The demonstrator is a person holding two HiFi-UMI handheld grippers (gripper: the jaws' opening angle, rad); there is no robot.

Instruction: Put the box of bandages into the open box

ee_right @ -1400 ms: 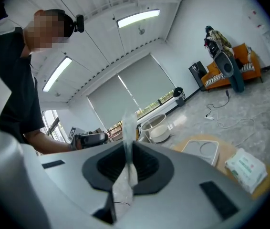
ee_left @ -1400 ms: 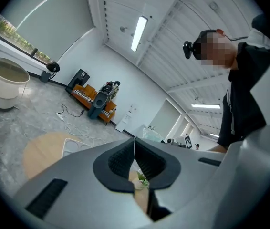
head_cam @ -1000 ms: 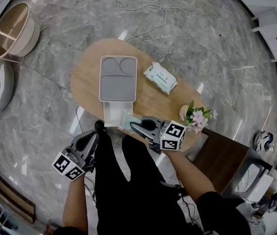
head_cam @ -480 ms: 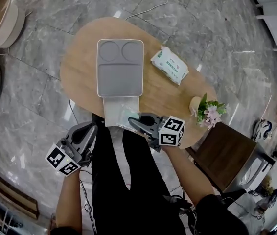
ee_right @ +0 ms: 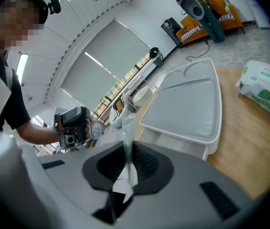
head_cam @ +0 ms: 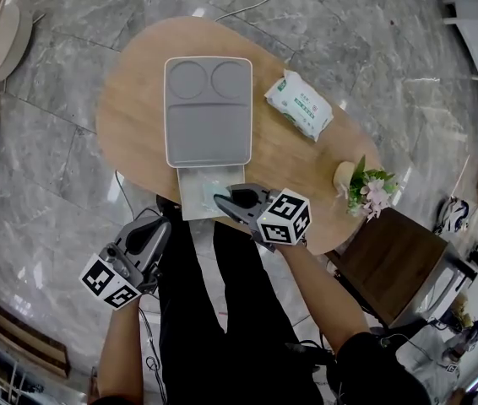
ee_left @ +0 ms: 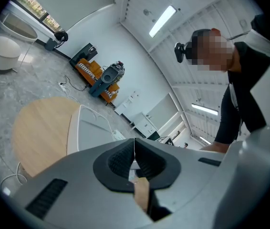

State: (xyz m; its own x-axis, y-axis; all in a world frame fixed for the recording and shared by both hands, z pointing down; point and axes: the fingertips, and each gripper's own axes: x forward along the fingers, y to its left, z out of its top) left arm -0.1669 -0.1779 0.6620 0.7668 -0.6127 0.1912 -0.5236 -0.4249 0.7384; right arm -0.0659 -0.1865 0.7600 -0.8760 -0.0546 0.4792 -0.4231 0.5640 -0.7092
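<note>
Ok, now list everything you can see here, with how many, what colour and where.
table: one, light wood, on grey marble floor
open box: one, white, table's near edge
lid: one, grey-white, laid back behind open box
box of bandages: one, pale, over open box
wipes pack: one, white and green, right of lid
flower pot: one, pink and white blooms, table's right edge
left gripper: one, grey, shut, empty, off the table
right gripper: one, grey, shut on box of bandages
</note>
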